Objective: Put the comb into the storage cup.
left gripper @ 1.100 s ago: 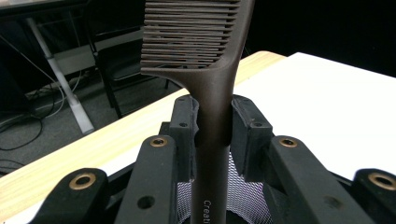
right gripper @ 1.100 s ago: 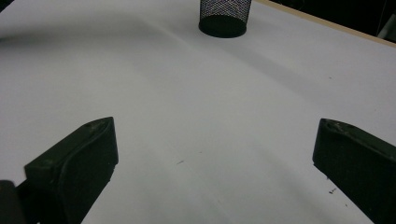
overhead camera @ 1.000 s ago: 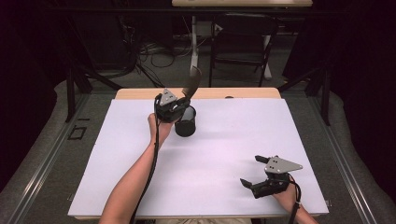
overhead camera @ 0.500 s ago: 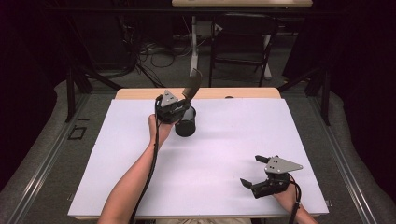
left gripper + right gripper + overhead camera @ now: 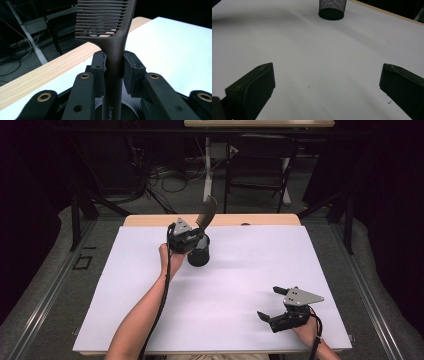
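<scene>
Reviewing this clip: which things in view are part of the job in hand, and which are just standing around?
In the job:
- comb, clamped by its handle in the left gripper
- black mesh cup, right under that comb

Standing by:
- right gripper, jaws wide apart, resting low at the near edge of the white table sheet
- chair and floor cables beyond the table

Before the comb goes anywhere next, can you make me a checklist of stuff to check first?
1. Left gripper fingers squeezing the comb handle on both sides: ok.
2. Comb handle lined up over the black mesh cup: ok, mesh shows right under it in the left gripper view.
3. How deep the handle sits in the cup: cannot tell.
4. Cup standing upright on the white table: ok.
5. Right gripper open, holding nothing, resting far from the cup: ok.
</scene>
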`<state>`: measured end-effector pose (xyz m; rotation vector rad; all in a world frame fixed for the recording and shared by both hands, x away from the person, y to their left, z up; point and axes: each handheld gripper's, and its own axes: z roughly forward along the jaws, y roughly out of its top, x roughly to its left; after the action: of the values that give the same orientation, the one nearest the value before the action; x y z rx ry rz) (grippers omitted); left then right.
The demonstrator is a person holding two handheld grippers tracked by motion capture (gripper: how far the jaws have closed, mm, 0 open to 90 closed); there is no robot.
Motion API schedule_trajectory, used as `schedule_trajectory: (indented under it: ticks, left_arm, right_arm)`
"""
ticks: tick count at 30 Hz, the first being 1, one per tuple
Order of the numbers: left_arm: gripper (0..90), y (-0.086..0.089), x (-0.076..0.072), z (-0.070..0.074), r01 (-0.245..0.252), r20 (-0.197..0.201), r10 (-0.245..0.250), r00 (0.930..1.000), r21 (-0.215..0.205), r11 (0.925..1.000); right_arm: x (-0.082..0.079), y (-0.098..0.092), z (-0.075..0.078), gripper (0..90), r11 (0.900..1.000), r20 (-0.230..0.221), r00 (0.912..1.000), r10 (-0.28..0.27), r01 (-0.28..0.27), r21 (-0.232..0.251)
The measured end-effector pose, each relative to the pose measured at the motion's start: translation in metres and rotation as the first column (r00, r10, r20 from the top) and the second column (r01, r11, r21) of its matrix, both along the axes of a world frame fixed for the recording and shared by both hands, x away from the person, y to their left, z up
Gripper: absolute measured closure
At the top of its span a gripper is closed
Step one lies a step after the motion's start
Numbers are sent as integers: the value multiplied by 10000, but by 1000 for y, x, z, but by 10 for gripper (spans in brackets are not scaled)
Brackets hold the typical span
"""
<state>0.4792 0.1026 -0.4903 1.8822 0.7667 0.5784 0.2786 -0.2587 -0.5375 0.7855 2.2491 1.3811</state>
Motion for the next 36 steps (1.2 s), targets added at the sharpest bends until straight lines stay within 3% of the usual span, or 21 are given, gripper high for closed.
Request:
schedule_trajectory:
  ticks: [10, 12, 19, 24, 30, 36]
  left_arm:
    - [723, -1, 0, -2, 125, -163, -122, 9998, 175, 9998]
    - [723, 0, 1, -3, 129, -346, -121, 9993, 233, 9996]
    - [707, -5, -5, -7, 138, -498, -95, 9987, 876, 9961]
    - [471, 1, -11, 0, 212, -344, -193, 9992, 551, 9983]
    - [304, 11, -17, 5, 194, -324, -184, 9993, 306, 9993]
    - [164, 14, -21, 10, 245, -327, -227, 9992, 549, 9982]
  right_arm:
    - [-1, 0, 1, 0, 10000, 118, 9999, 28, -29, 40]
    - [0, 0, 1, 0, 9999, 58, 10000, 18, -18, 112]
    - [-1, 0, 2, 0, 9999, 93, 10000, 4, -5, 146]
    - [-1, 0, 2, 0, 9999, 88, 10000, -6, 4, 164]
    - [-1, 1, 2, 0, 9999, 72, 10000, -2, 0, 154]
    - [0, 2, 1, 0, 9999, 16, 10000, -19, 19, 135]
